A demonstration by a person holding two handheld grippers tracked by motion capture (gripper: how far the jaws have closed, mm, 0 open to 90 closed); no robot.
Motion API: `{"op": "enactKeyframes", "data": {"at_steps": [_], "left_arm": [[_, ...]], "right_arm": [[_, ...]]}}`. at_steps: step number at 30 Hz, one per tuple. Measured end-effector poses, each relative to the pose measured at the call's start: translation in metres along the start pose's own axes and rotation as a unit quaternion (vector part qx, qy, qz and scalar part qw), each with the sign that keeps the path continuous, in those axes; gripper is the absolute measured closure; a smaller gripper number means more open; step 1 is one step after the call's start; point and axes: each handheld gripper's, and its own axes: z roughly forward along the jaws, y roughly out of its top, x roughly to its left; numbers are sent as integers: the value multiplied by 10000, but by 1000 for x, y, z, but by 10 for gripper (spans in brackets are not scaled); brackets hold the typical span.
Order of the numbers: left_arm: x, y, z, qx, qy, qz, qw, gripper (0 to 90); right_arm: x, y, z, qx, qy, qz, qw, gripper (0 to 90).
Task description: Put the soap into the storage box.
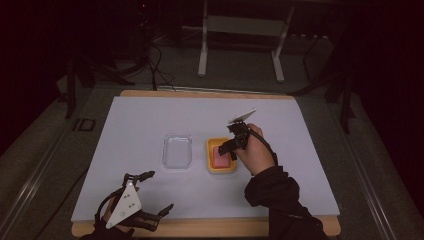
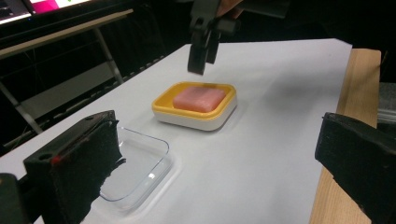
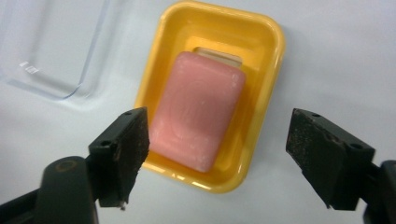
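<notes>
A: Right hand-held gripper (image 1: 231, 150) in high view – hovers over the yellow soap dish (image 1: 221, 169), jaws apart, nothing in them. Pink soap bar (image 1: 220, 156) lies in the dish, directly under the tips. Left hand-held gripper (image 1: 157, 195) sits at the near edge of the worktop (image 1: 300, 150), well apart from the dish, jaws spread wide, empty. So right hand is by far the nearer.

B: Left gripper view?

A: Own jaws wide apart at the bottom corners, nothing between. Dish w/ soap farther off, beyond the clear plastic lid (image 2: 135, 170), which lies just beside the dish. Right hand-held gripper hangs above the far side of the soap, pointing down, not touching it.

B: And right gripper view?

A: Looks straight down on it. Soap's long axis runs roughly up-down in that pic, tilted a bit, i.e. along the dish's long side. Jaws stand either side of the bar's near end, across its short width; left pad overlaps the dish rim in the pic, but they're above it, no contact. Gap's wider than the bar.

B: Verdict?

A: Soap's in the dish, free. I'd judge the lid goes on next – left hand's closer to it
</notes>
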Motion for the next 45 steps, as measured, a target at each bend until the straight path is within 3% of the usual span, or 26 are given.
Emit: {"op": "enactKeyframes", "data": {"at_steps": [2, 5, 8, 14, 17, 21, 28, 45], "left_arm": [[0, 0, 0, 2, -1, 2, 10000, 7], [0, 0, 0, 17, -3, -3, 10000, 7], [0, 0, 1, 32, -6, 5, 10000, 7], [0, 0, 1, 40, 0, 11, 10000, 6], [0, -1, 2, 47, 1, 12, 10000, 6], [-1, 0, 2, 54, 1, 20, 10000, 6], [-1, -1, 2, 81, 2, 26, 10000, 6], [-2, -1, 3, 97, 5, 46, 9999, 7]], "right_arm": [[-5, -4, -5, -71, 162, -144, 9997, 199], [-13, -13, -12, -252, 198, -437, 9985, 188], [-22, -22, -20, -437, 251, -567, 9971, 188], [-39, -38, -34, -756, 267, -913, 9926, 192], [-44, -48, -38, -896, 73, -1239, 9882, 192], [-54, -61, -38, -864, 243, -1188, 9888, 191], [-68, -84, -35, -997, 230, -1208, 9874, 189], [-98, -126, -33, -1364, 269, -794, 9871, 190]]}}
